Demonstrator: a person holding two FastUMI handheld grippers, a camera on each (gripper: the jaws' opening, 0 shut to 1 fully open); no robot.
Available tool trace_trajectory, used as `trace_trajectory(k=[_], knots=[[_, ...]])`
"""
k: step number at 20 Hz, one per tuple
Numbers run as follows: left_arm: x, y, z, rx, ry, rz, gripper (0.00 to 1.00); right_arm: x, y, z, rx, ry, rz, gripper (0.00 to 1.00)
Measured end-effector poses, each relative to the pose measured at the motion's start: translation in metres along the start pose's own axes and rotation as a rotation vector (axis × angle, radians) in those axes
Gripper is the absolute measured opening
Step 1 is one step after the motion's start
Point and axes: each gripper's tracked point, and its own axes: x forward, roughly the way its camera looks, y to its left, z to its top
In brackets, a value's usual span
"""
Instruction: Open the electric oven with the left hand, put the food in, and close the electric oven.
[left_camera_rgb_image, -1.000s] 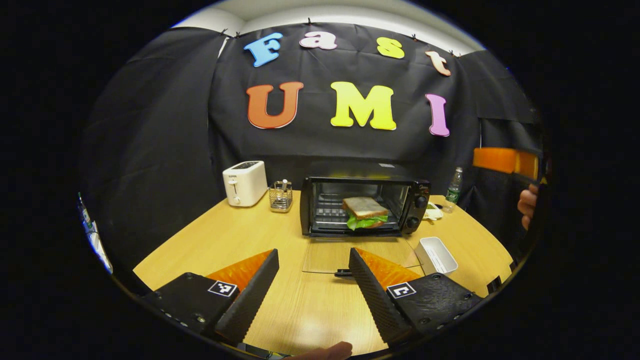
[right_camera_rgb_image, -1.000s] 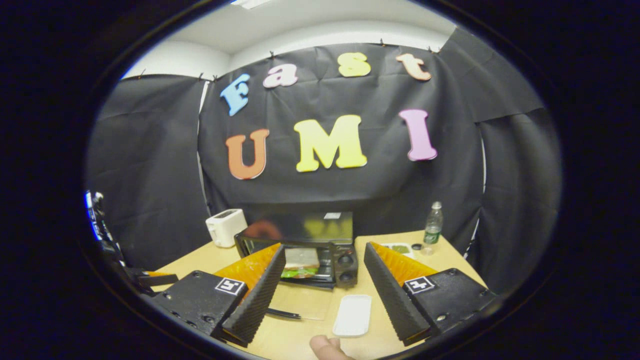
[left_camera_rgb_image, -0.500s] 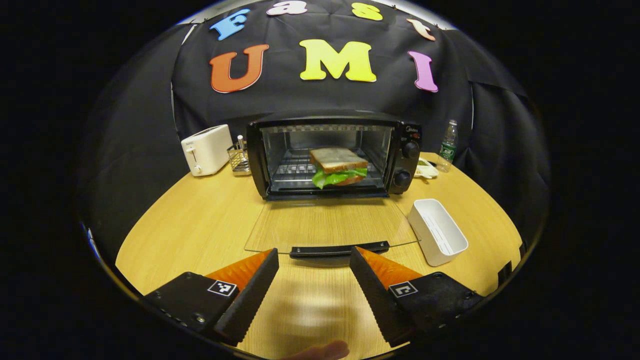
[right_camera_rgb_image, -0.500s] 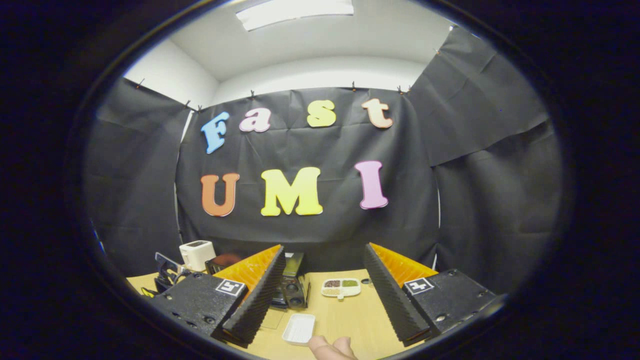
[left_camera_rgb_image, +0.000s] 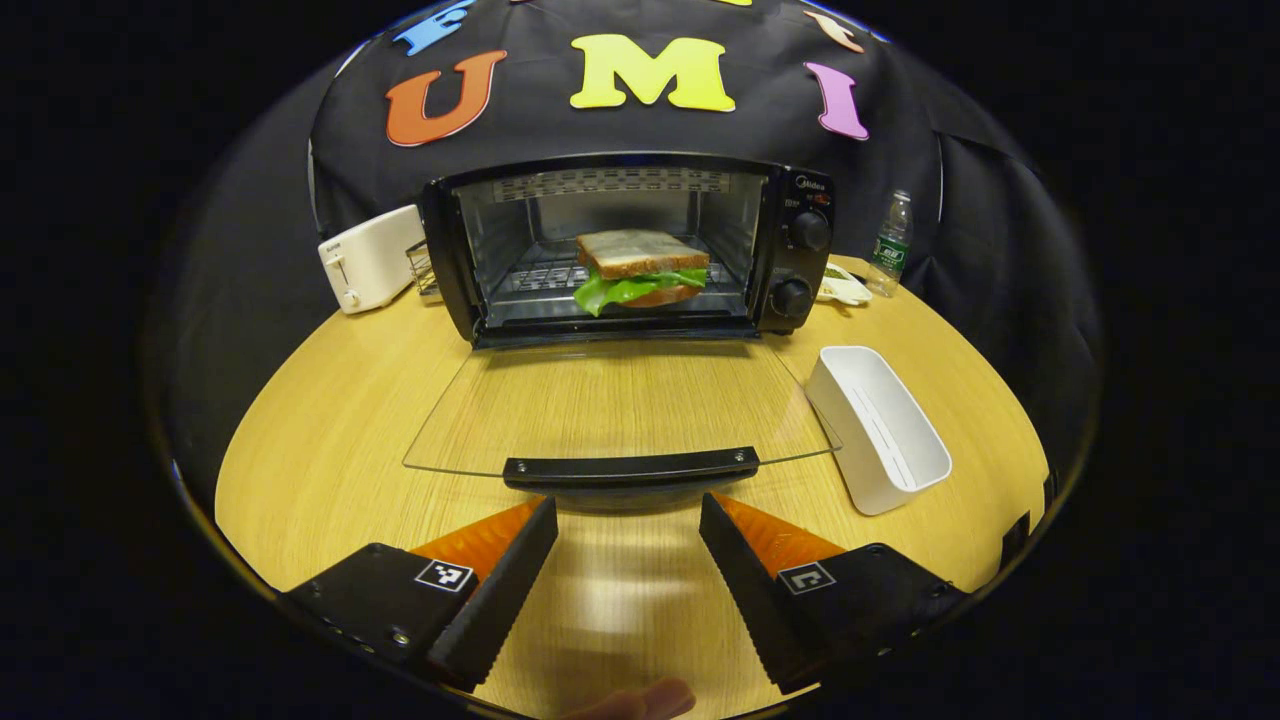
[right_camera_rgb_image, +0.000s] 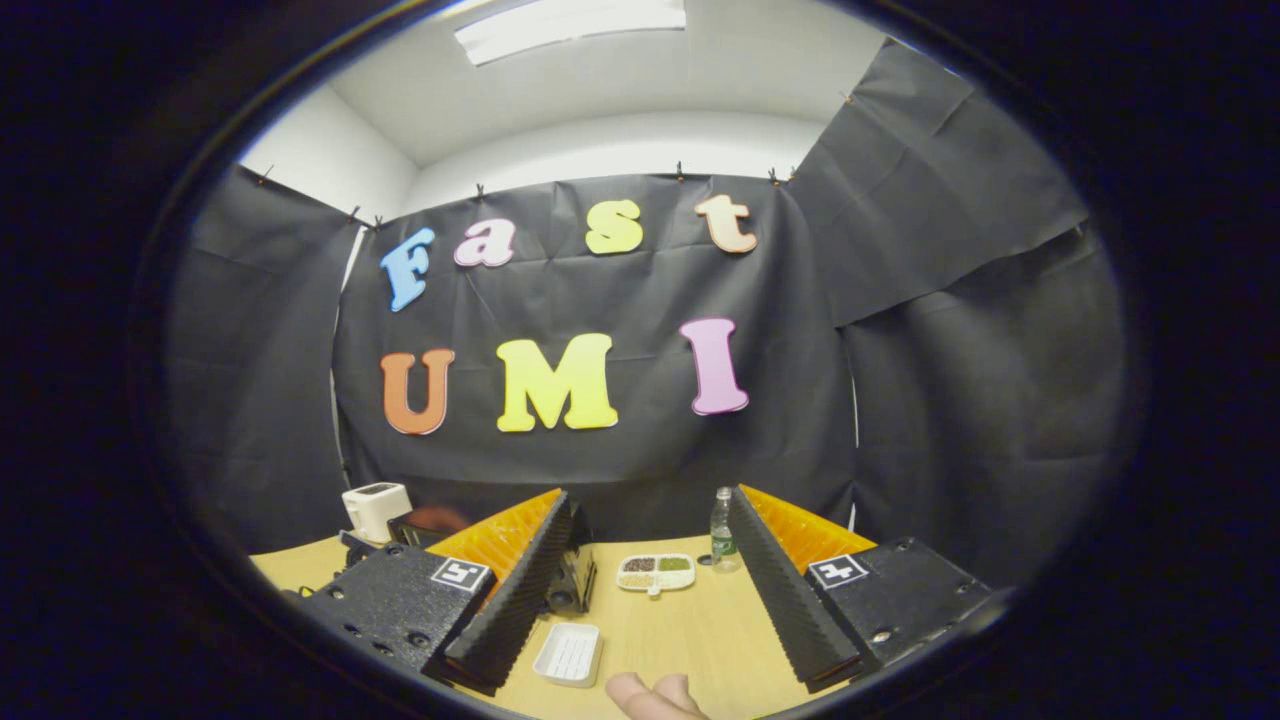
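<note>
The black electric oven (left_camera_rgb_image: 800, 260) stands at the back of the wooden table with its glass door (left_camera_rgb_image: 620, 405) folded flat down toward me. A sandwich (left_camera_rgb_image: 640, 268) with lettuce lies on the rack inside. The door's black handle (left_camera_rgb_image: 630, 468) lies just ahead of my left gripper (left_camera_rgb_image: 628, 535), which is open and holds nothing. My right gripper (right_camera_rgb_image: 650, 565) is open too, raised well back above the table, with a corner of the oven (right_camera_rgb_image: 575, 585) showing behind its left finger.
A white rectangular tray (left_camera_rgb_image: 878, 428) sits right of the open door, also seen as the white tray (right_camera_rgb_image: 568, 654). A white toaster (left_camera_rgb_image: 368, 258), a wire holder (left_camera_rgb_image: 425, 272), a water bottle (left_camera_rgb_image: 890, 244) and a sectioned dish (right_camera_rgb_image: 656, 572) stand at the back.
My left gripper has come forward and down toward the open door's handle. My right gripper has drawn back and tilted upward, away from the oven. The sandwich stays on the rack.
</note>
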Motion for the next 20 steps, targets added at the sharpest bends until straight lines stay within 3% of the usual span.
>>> trace_trajectory(k=[11,16,20], knots=[[0.009,-0.003,0.011,-0.028,0.044,0.017,0.93,0.01,-0.011,-0.005,0.02,0.006,0.016,0.94],[0.006,-0.005,0.015,-0.027,0.038,0.02,0.93,0.018,-0.029,-0.011,0.035,0.016,-0.027,0.94],[0.004,-0.004,0.018,-0.025,0.026,0.019,0.93,0.021,-0.02,-0.011,0.049,0.008,0.005,0.95]])
